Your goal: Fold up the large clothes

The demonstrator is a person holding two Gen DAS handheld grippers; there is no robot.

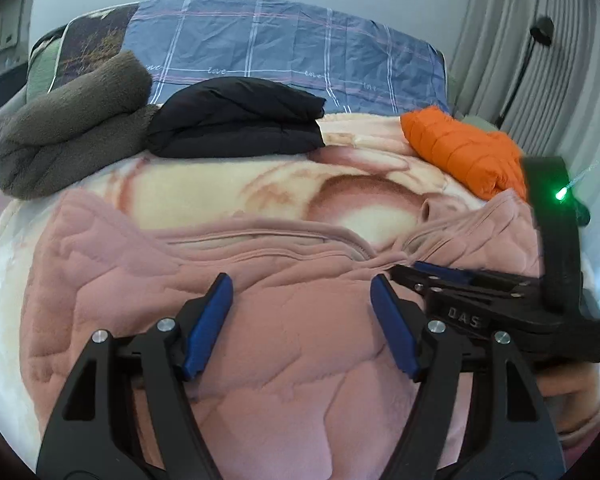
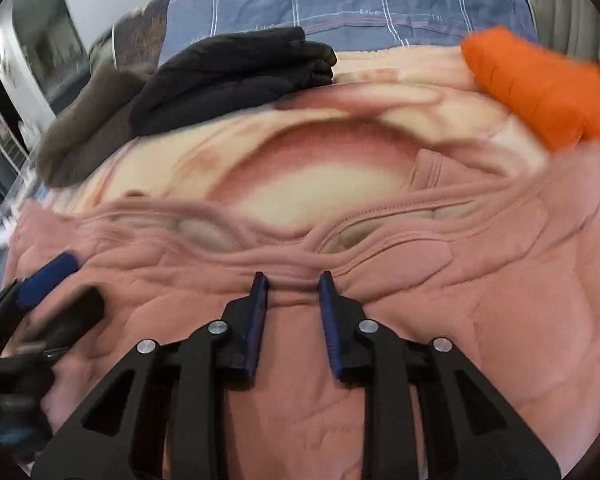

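On the bed [image 1: 284, 44], the pink quilted garment [image 1: 260, 320] lies spread on a peach blanket [image 1: 228, 188], in front of the folded brown fleece [image 1: 72, 128], black jacket [image 1: 236, 120] and orange jacket [image 1: 464, 152]. The left gripper [image 1: 302, 320] hangs released above the fabric, gripping nothing. The right gripper [image 2: 293, 312] has its jaws narrowed at the bunched collar edge; I cannot tell whether they pinch cloth. A shallow bite could slip, and lifting one-handed would drag the garment askew.
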